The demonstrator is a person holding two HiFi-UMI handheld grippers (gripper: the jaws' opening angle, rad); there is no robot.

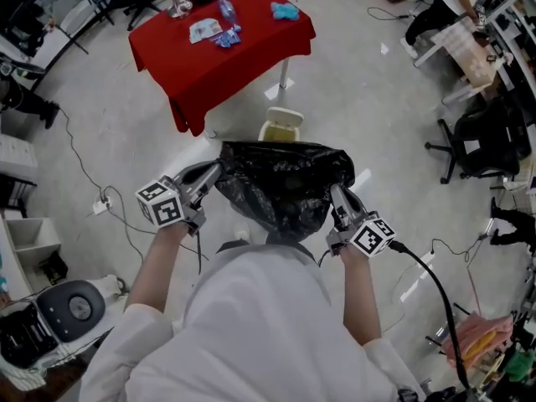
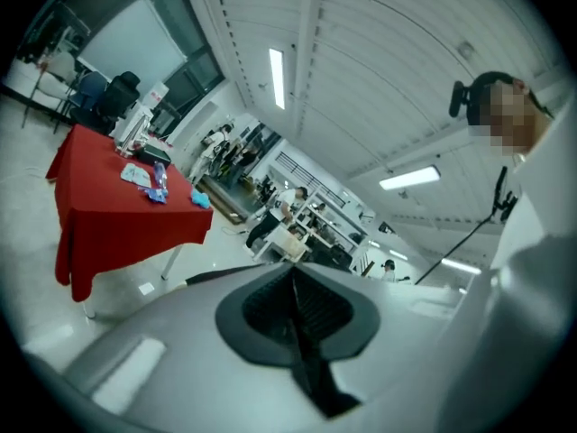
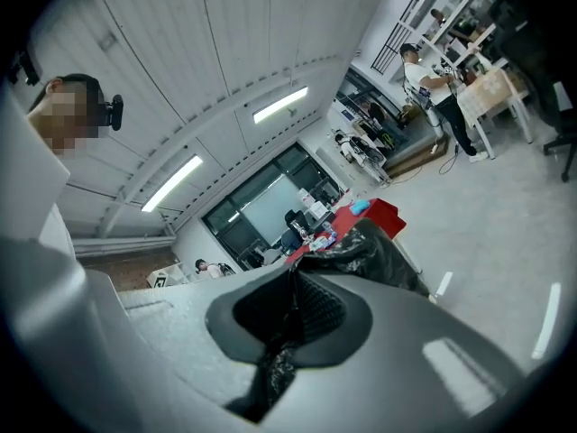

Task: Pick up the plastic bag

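The left gripper (image 1: 214, 172), matte grey plastic with a black-and-white marker cube behind it, has its fingers clenched on the left rim of the plastic bag (image 1: 285, 182). In the left gripper view its ribbed black pads (image 2: 270, 307) meet in a straight seam, with a thin dark strip of film (image 2: 317, 379) pinched between them and trailing out below.

The bag hangs at the centre of the head view, off the pale glossy floor (image 1: 368, 82), between the two grippers. It is thin black film, crinkled all over and catching small glints of light. Its long axis runs from 9 to 3 o'clock: the upper edge is drawn out wide between the grips, and the body narrows to a loose, rounded sag toward 6 o'clock, just ahead of the person's white-clad chest.

At 12 o'clock from the bag, just beside it, stands a small bin with a cream lid (image 1: 280, 126). Farther out at 11 o'clock is a square surface draped in smooth red cloth (image 1: 226, 53).

The right gripper (image 1: 338, 194), of the same build, has its fingers clamped on the bag's right rim. In the right gripper view wrinkled black film (image 3: 275, 368) is squeezed between the pads, and the bag (image 3: 374, 246) bulges past them at 1 o'clock.
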